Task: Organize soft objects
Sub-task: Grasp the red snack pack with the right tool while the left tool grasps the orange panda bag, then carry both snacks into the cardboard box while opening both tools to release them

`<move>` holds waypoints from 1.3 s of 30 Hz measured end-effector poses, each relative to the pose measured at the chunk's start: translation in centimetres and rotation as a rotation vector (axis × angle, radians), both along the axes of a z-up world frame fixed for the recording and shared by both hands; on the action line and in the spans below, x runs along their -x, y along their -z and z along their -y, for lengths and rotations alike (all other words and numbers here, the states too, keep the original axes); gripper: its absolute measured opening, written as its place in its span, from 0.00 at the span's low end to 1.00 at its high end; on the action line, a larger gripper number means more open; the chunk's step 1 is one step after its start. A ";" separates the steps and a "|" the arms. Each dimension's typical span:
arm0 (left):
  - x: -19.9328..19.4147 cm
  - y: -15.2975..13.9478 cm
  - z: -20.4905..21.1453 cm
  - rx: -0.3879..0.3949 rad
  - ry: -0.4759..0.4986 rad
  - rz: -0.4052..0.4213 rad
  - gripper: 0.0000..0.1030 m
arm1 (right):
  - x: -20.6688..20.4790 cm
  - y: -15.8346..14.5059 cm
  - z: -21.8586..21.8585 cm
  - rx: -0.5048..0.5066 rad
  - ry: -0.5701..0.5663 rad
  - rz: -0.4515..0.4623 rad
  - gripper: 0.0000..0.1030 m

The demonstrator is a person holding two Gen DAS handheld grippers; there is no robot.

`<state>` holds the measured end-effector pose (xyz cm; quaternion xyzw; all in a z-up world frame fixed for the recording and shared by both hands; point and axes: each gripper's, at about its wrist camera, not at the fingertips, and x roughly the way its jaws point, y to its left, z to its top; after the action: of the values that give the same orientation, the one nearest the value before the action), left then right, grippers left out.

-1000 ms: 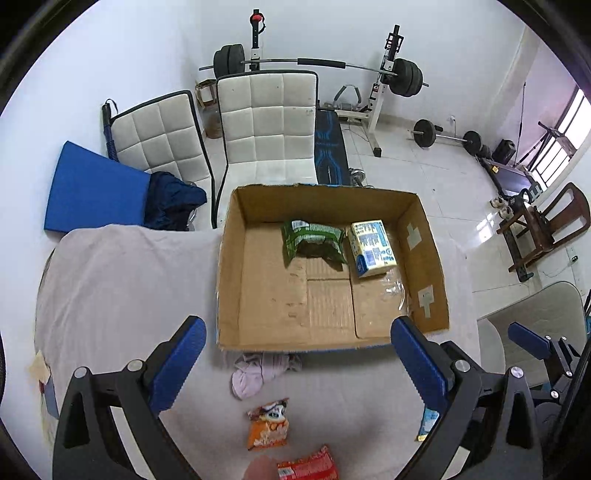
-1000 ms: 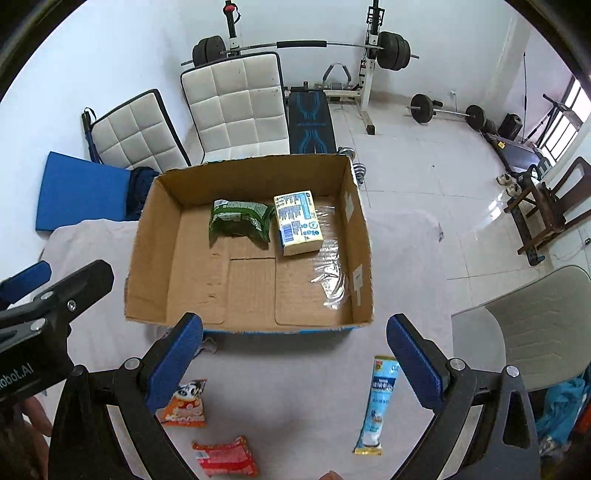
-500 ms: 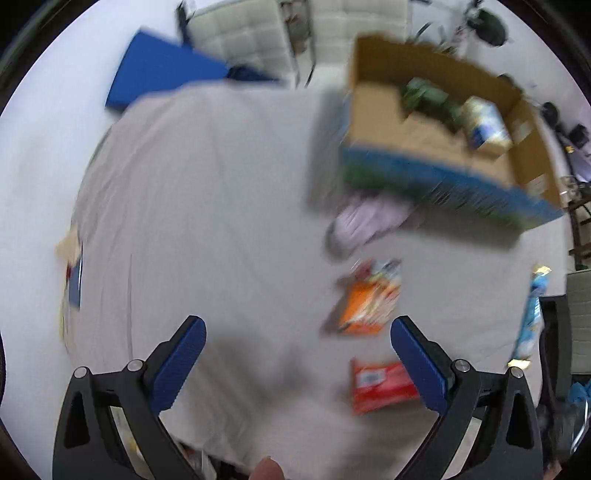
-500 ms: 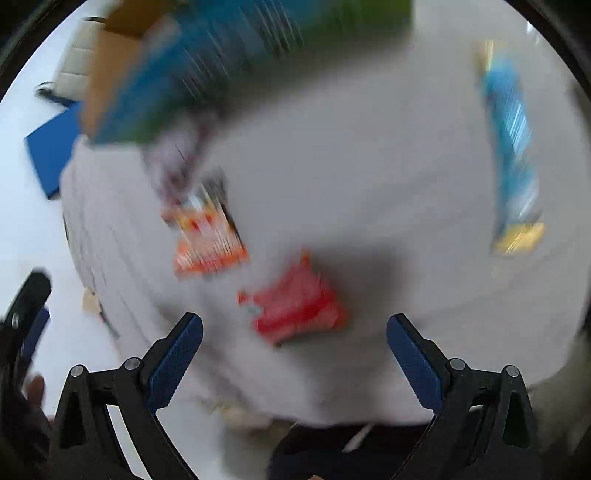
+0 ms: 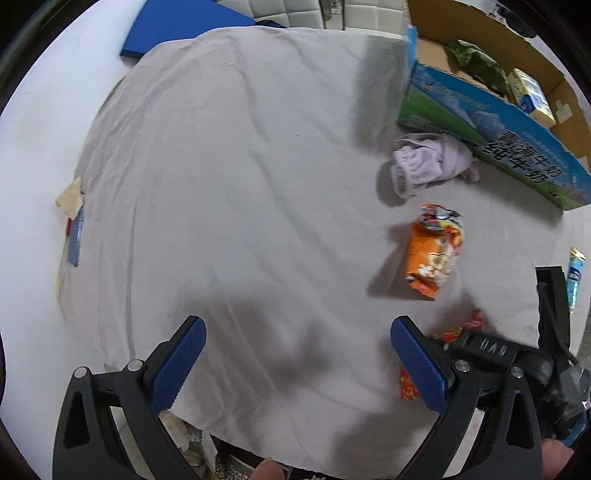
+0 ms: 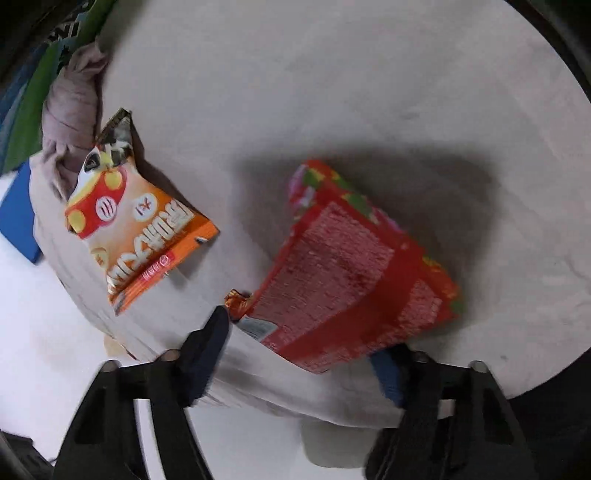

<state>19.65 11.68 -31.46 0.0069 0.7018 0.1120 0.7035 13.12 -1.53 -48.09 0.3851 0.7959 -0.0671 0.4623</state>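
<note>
A red snack packet lies flat on the grey cloth, between the open fingers of my right gripper, which straddles its near end; whether the pads touch it I cannot tell. In the left wrist view the packet is mostly hidden behind the right gripper. An orange snack bag lies to its left, also seen in the left wrist view. A crumpled lilac cloth lies against the cardboard box. My left gripper is open and empty above bare cloth.
The box holds a green packet and a yellow-blue carton. A blue-white tube packet lies at the right table edge. A blue mat lies beyond the table. Paper scraps sit at the left edge.
Both grippers swung down from above the box toward the near table. The right gripper dropped onto the red packet, which now sits between its fingers. The left stays open.
</note>
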 end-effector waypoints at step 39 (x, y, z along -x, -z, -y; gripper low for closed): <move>-5.6 12.1 10.3 0.203 0.159 -0.201 0.49 | -2.3 -5.1 4.3 0.387 -0.661 0.201 0.50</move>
<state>25.21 1.41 -43.60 0.0023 0.7737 -0.0169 0.6333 15.40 -5.84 -43.04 0.0185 0.8004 -0.0252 0.5986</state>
